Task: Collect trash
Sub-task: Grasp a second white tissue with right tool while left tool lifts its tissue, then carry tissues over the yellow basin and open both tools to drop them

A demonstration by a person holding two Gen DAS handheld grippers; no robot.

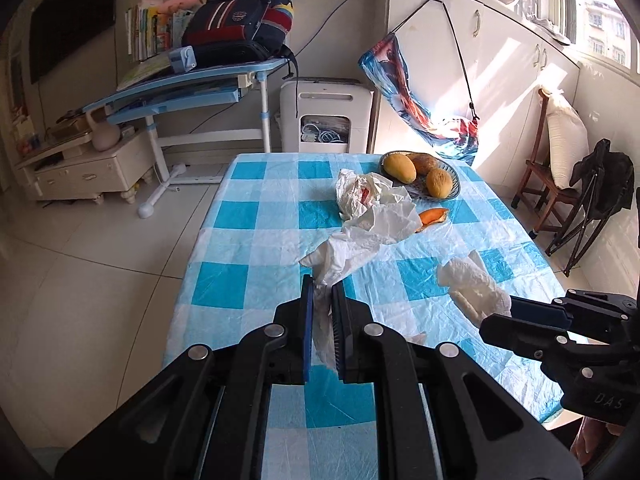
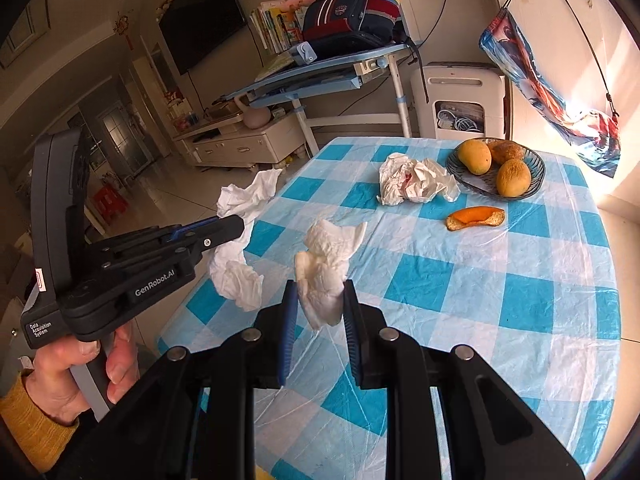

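My left gripper [image 1: 323, 286] is shut on a long white tissue [image 1: 360, 236] and holds it above the blue-checked table [image 1: 256, 248]; it also shows in the right wrist view [image 2: 236, 228] with the tissue [image 2: 240, 276] hanging from it. My right gripper [image 2: 320, 292] is shut on a crumpled white tissue [image 2: 326, 268], also seen in the left wrist view [image 1: 476, 292]. A crumpled white wrapper with red marks [image 2: 416, 182] and an orange peel [image 2: 476, 218] lie on the table.
A dish [image 2: 532, 184] with three mangoes stands at the table's far right. Beyond the table are a blue desk [image 1: 192, 88] with a backpack, a white appliance [image 1: 324, 116] and a wooden chair [image 1: 548, 184] at right.
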